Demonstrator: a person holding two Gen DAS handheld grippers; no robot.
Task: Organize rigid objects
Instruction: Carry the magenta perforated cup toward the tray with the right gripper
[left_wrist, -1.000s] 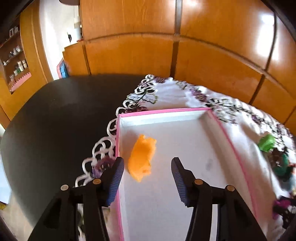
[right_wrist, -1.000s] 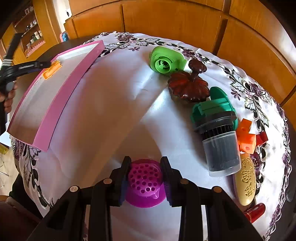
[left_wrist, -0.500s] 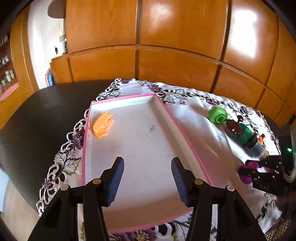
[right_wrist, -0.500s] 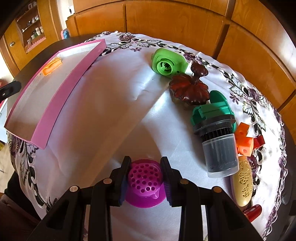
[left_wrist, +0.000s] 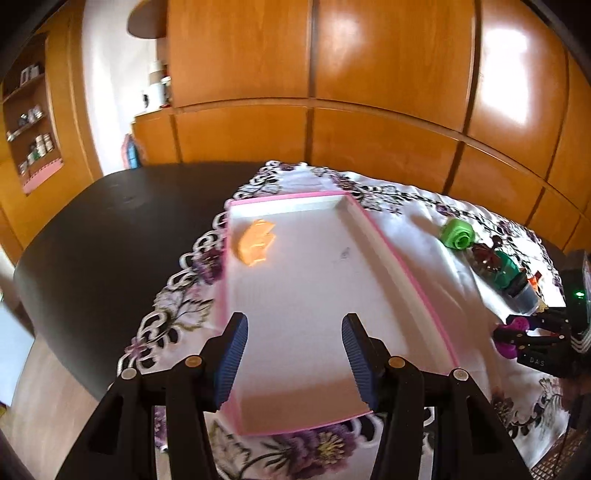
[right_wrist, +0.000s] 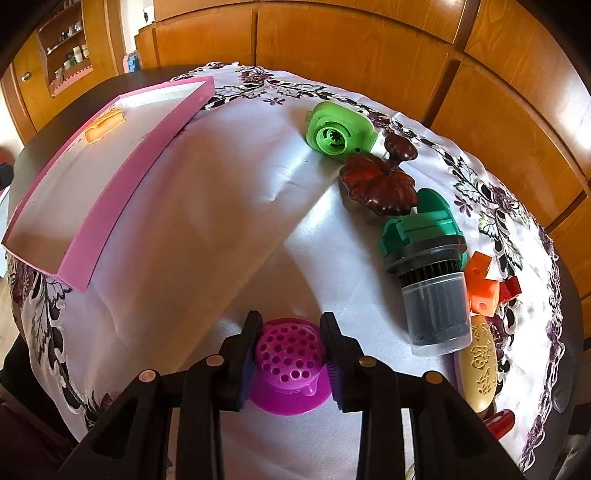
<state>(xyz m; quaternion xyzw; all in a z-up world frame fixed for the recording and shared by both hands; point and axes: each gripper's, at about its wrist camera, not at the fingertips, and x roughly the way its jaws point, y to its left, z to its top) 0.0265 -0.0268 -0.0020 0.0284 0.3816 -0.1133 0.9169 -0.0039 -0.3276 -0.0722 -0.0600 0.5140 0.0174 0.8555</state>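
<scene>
A pink-rimmed white tray (left_wrist: 406, 273) lies on the flowered tablecloth, with an orange plastic piece (left_wrist: 255, 242) in its far left corner. My left gripper (left_wrist: 293, 345) hovers open over the tray's near end, nothing between its fingers. My right gripper (right_wrist: 290, 360) is shut on a magenta perforated cap (right_wrist: 289, 363) resting on the cloth; it also shows in the left wrist view as the right gripper (left_wrist: 517, 334). The tray (right_wrist: 110, 206) and the orange piece (right_wrist: 104, 127) lie far left in the right wrist view.
To the right stand a light green part (right_wrist: 338, 129), a dark red leaf-shaped piece (right_wrist: 380, 184), a green-capped clear cylinder (right_wrist: 430, 280), orange blocks (right_wrist: 480, 288), a beige embossed oval (right_wrist: 478, 369) and a red piece (right_wrist: 500, 422). Bare dark table (left_wrist: 110, 240) lies left; wooden cabinets behind.
My left gripper has drawn back from the orange piece toward the tray's near end, staying open. The right gripper keeps its hold on the magenta cap and has not moved.
</scene>
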